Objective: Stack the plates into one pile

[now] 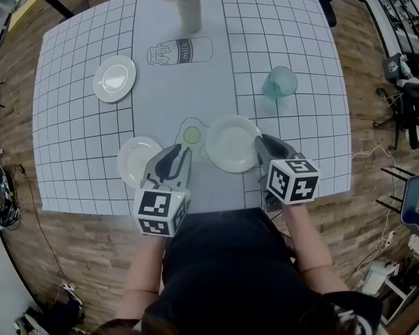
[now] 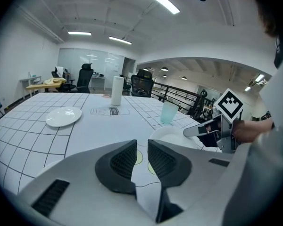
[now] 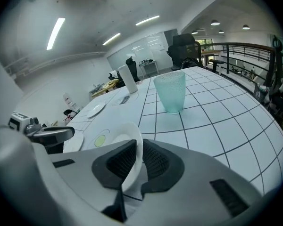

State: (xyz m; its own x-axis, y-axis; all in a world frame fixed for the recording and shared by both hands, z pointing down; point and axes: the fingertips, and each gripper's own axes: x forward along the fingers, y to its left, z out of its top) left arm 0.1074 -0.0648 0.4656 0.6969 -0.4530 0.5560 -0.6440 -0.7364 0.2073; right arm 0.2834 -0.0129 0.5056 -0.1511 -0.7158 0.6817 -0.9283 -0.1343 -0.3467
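A white table (image 1: 293, 33) ruled with a black grid stands on a wood floor in an open office, and three white plates are spread over its near and left parts. The middle plate (image 1: 230, 143) is the one in hand: the right gripper (image 1: 263, 146) is clamped on its right rim, and the right gripper view shows that rim (image 3: 132, 147) pinched edgewise between the two dark pads, the dish slanting up and away to the left. So the plate reaches leftward from those jaws, over the printed yellow-green dot (image 1: 191, 135). The nearest partner, the near-left plate (image 1: 138, 160), lies flat farther left, just beside the left gripper (image 1: 184, 153), whose jaws stand almost together with nothing between them. The far plate (image 1: 114, 78) sits well apart, up and left. The coming move likely turns on a leftward carry across the person's front: the near-left plate is closer to the left hand, yet the loaded right hand must reach it, and the idle left gripper sits between them. A teal cup (image 1: 280, 83) and a white roll (image 1: 187, 7) stand clear of that path.
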